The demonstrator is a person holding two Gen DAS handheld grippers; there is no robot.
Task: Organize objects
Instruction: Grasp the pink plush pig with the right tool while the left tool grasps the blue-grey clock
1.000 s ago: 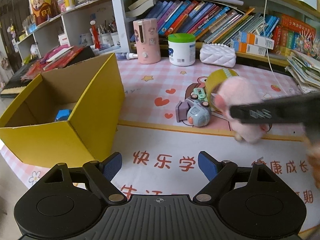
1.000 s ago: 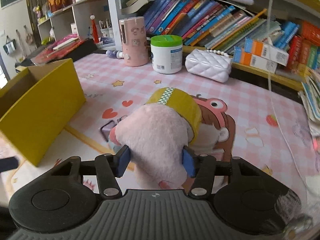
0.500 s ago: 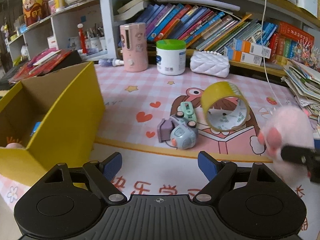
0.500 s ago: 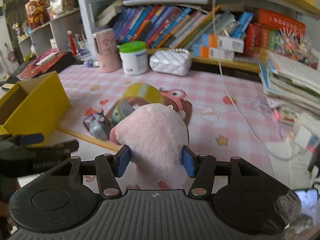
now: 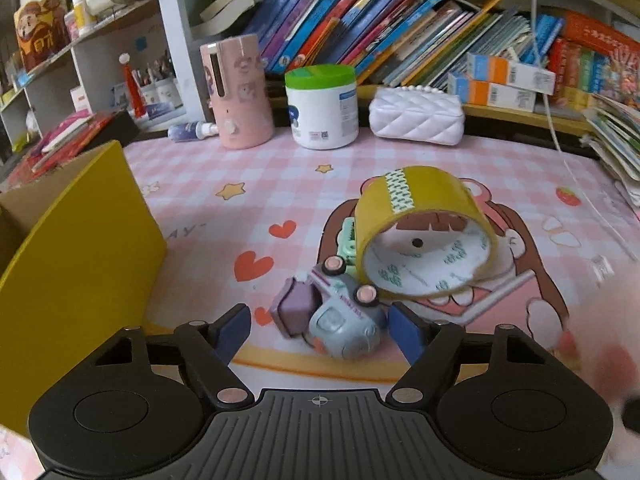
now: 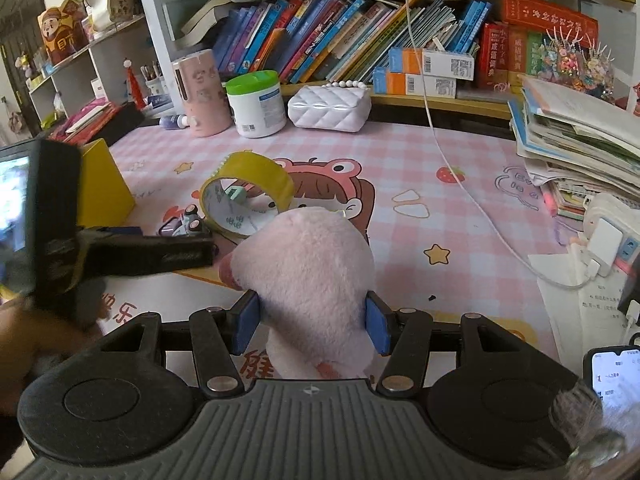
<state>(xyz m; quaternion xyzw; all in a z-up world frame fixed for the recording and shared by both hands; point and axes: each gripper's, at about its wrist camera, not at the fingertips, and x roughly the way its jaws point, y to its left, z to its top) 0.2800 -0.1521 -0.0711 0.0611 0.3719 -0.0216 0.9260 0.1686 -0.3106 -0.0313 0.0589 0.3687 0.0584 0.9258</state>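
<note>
My right gripper (image 6: 312,320) is shut on a pink plush toy (image 6: 308,268) and holds it over the mat's front part. The plush shows blurred at the right edge of the left wrist view (image 5: 600,340). My left gripper (image 5: 320,330) is open, its fingers either side of a grey-purple toy car (image 5: 332,316). A yellow tape roll (image 5: 424,228) leans behind the car, with a green toy (image 5: 348,236) partly hidden under it. The yellow cardboard box (image 5: 80,260) stands at the left. The left gripper's body (image 6: 120,252) shows in the right wrist view.
A pink cylinder (image 5: 240,92), a green-lidded tub (image 5: 322,108) and a white quilted purse (image 5: 416,116) stand at the mat's back edge under bookshelves. A book stack (image 6: 576,136), a power strip (image 6: 608,240) and a phone (image 6: 612,376) lie at the right.
My left gripper has moved forward and right from the box to the toy car. My right gripper has carried the plush toy back and to the right, away from the tape roll.
</note>
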